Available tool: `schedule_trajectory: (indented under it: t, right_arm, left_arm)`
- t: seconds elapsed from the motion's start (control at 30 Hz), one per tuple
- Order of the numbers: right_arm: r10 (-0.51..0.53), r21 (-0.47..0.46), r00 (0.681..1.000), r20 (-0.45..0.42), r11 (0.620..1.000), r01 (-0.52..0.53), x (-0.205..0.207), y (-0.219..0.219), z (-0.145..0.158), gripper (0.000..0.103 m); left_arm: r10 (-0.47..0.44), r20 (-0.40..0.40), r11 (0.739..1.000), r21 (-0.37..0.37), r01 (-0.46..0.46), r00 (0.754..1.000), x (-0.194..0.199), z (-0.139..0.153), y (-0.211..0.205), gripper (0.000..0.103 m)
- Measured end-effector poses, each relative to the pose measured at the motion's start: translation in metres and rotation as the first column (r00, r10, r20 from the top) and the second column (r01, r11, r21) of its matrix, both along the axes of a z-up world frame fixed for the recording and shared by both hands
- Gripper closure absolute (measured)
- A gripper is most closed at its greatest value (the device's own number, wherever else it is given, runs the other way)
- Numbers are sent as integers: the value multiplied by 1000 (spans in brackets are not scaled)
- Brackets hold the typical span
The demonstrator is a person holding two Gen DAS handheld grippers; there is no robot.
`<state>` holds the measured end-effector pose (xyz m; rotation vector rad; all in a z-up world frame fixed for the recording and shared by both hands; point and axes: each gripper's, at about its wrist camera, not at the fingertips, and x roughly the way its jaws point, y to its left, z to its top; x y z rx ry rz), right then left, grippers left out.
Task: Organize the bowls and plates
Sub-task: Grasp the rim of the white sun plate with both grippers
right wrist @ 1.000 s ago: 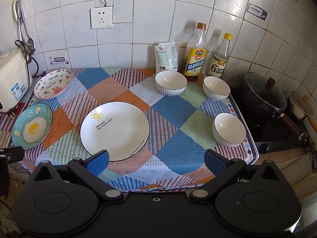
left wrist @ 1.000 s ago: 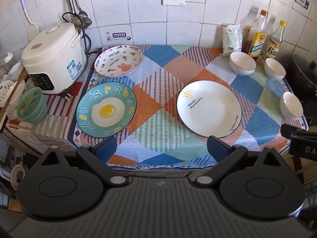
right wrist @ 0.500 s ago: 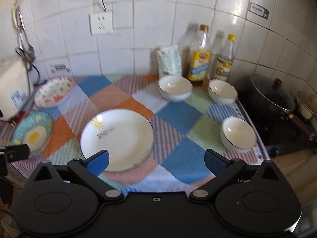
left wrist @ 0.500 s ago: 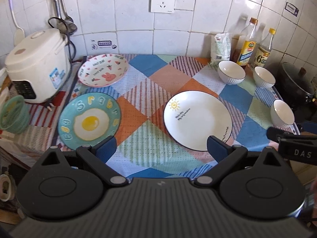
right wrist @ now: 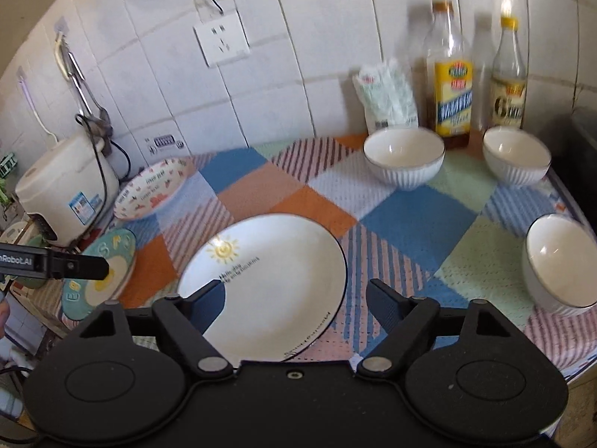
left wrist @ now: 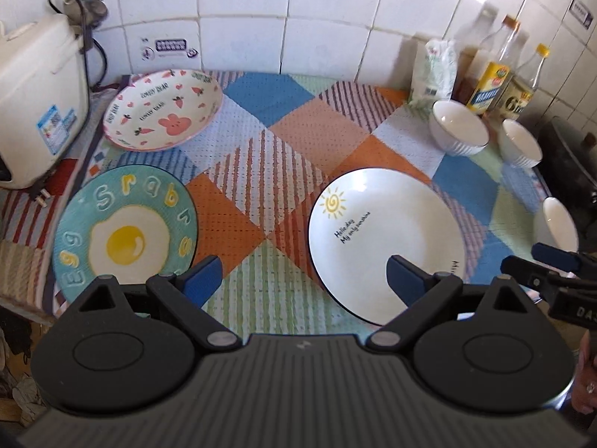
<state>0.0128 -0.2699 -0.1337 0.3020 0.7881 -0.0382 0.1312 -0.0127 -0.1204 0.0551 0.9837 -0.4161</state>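
Observation:
Three plates lie on the checked cloth: a teal egg plate (left wrist: pixel 123 231) at the front left, a pink bunny plate (left wrist: pixel 164 108) behind it, and a white sun plate (left wrist: pixel 384 239) in the middle. Three white bowls (right wrist: pixel 405 156) (right wrist: pixel 516 155) (right wrist: pixel 559 261) stand at the right. My left gripper (left wrist: pixel 304 280) is open, hanging between the egg plate and the white plate (right wrist: pixel 276 272) with nothing in it. My right gripper (right wrist: pixel 298 298) hovers over the white plate's near right rim; its jaws are closing, and the pads touch nothing.
A white rice cooker (left wrist: pixel 33 100) stands at the far left. Two bottles (right wrist: pixel 449 78) (right wrist: pixel 509 74) and a white packet (right wrist: pixel 388 97) line the tiled back wall. A dark pot (left wrist: pixel 571 164) sits right of the cloth. The table's front edge runs just under both grippers.
Both grippers have come down and forward toward the table, so the plates look larger. The right gripper's fingers now stand closer together than before.

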Motion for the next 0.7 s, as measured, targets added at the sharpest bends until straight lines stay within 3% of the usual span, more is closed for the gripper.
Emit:
schedule_trajectory:
  t: [0.1, 0.17, 0.27, 0.33, 0.4, 0.43, 0.5, 0.57, 0.7]
  right_arm:
    - [3, 53, 1000, -27, 999, -1, 13, -11, -27, 22]
    - [-9, 64, 998, -63, 998, 13, 21, -16, -44, 32]
    - [-18, 106, 994, -109, 994, 30, 30, -22, -63, 41]
    - [-21, 114, 992, -126, 993, 36, 35, -26, -72, 56]
    - [-13, 102, 988, -154, 994, 29, 40, -26, -79, 74]
    - [-6, 109, 988, -156, 994, 24, 41, -26, -81, 78]
    - [6, 125, 988, -155, 992, 14, 43, -30, -83, 84]
    - [15, 144, 988, -152, 990, 7, 43, -32, -85, 87]
    - [22, 185, 988, -154, 983, 7, 46, -37, -88, 88]
  left_arm:
    - [-22, -27, 998, 58, 23, 999, 15, -29, -9, 8]
    - [-11, -104, 992, 122, 24, 995, 27, -48, -16, 17]
    - [0, -136, 996, 91, 13, 991, 36, -63, -16, 17]
    - [-5, -118, 996, 90, 16, 993, 40, -70, -19, 21]
    - [-15, -107, 995, 98, 26, 994, 43, -77, -23, 31]
    - [-19, -111, 995, 92, 29, 994, 44, -80, -24, 35]
    - [-34, -153, 997, 57, 43, 988, 49, -83, -26, 57]
    - [-61, -178, 997, 30, 67, 982, 52, -87, -27, 70]
    - [-92, -167, 995, 20, 97, 982, 51, -88, -36, 87]
